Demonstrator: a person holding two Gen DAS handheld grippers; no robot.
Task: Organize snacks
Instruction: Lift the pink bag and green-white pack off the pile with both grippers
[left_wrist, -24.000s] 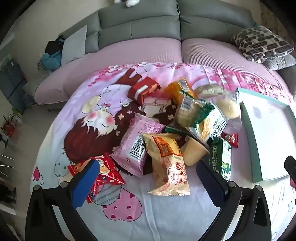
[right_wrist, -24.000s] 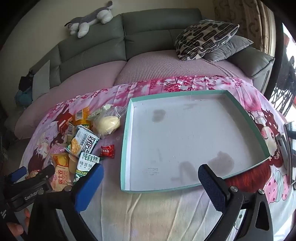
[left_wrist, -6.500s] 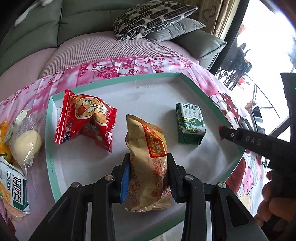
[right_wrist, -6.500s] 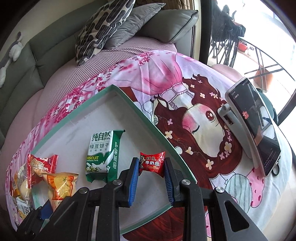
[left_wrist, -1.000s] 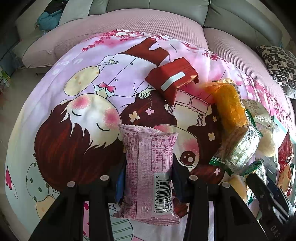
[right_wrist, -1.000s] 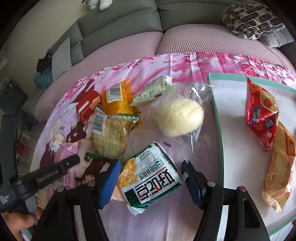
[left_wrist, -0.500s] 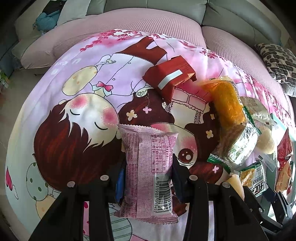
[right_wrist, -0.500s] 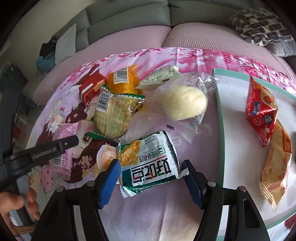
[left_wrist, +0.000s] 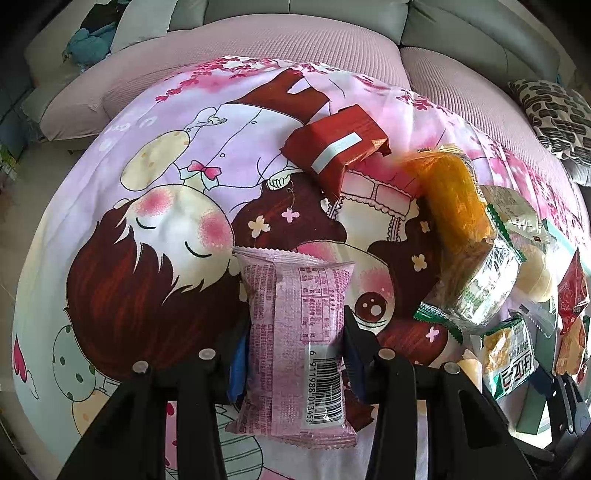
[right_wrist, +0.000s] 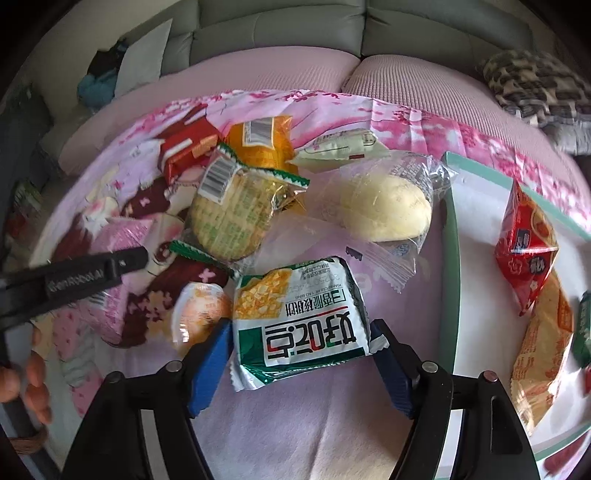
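My left gripper (left_wrist: 291, 350) is shut on a pink snack packet (left_wrist: 295, 325), barcode side up, just above the cartoon-print cloth (left_wrist: 147, 229). My right gripper (right_wrist: 300, 325) points down over a green-and-white packet (right_wrist: 295, 295) that lies flat on the cloth between the blue pads (right_wrist: 210, 365). Its jaws are opening and the packet does not look squeezed. To the right, the teal-rimmed white tray (right_wrist: 452, 240) holds a red packet (right_wrist: 524, 240), a tan-orange packet (right_wrist: 543, 354) and a green packet (right_wrist: 583, 325) at the picture's edge.
Loose snacks crowd the cloth behind the right gripper: a wrapped bun (right_wrist: 388, 210), a round cracker pack (right_wrist: 229, 218), an orange packet (right_wrist: 258, 144), a red packet (right_wrist: 184, 151), a jelly cup (right_wrist: 201, 314). The left gripper's finger (right_wrist: 92, 277) and a hand (right_wrist: 33, 373) are at left. A sofa (right_wrist: 258, 40) curves behind.
The right gripper has rolled and come closer over the green-and-white packet, and its jaws have spread wider around it. The left gripper has kept still with the pink packet.
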